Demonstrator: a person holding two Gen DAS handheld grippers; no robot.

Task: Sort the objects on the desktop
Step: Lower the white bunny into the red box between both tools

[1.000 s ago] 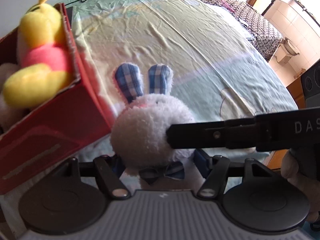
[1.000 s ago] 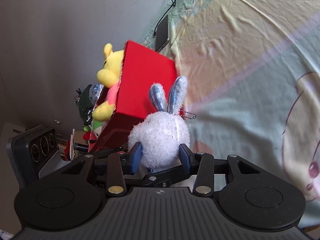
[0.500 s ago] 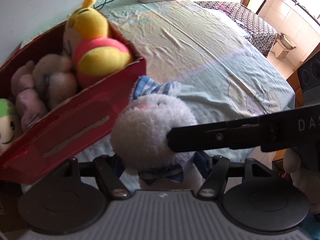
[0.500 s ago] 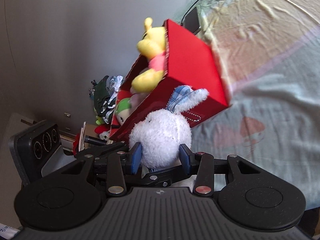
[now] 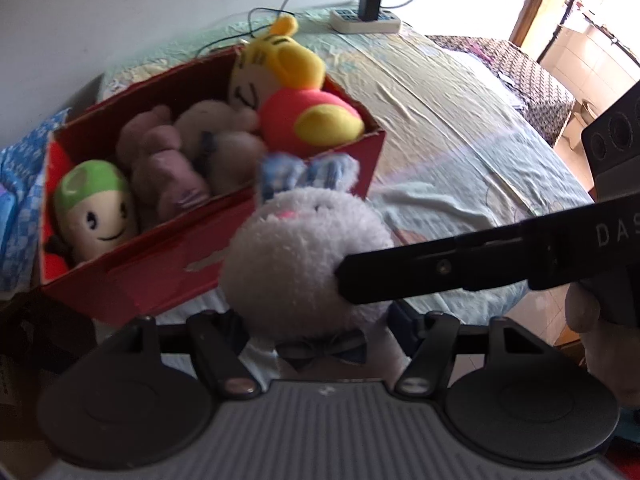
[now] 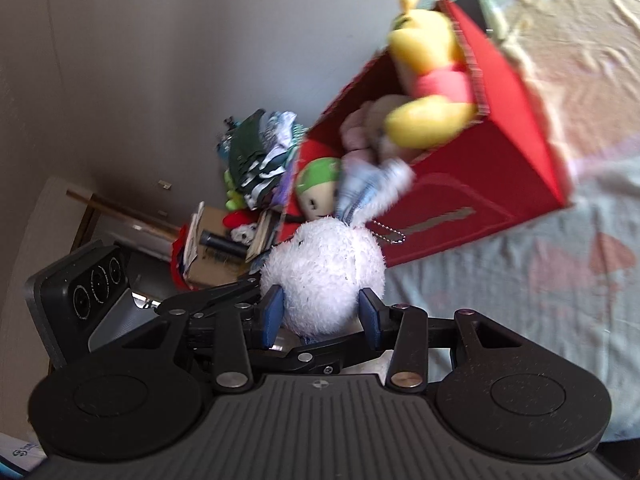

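Between both grippers' pinching fingers, white bunny plush [image 5: 304, 256]; "DAS" on right gripper [image 6: 320, 314].

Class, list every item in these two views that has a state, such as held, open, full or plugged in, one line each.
White bunny plush: clamped by both grippers, lifted beside the box.
Right gripper: shut on the bunny.
Left gripper: shut on the bunny.
Red box: open-topped, packed with plush toys.
Yellow bear plush: sticking up above the box rim.
Green-capped plush: inside the box.
Power strip: charger plugged in.
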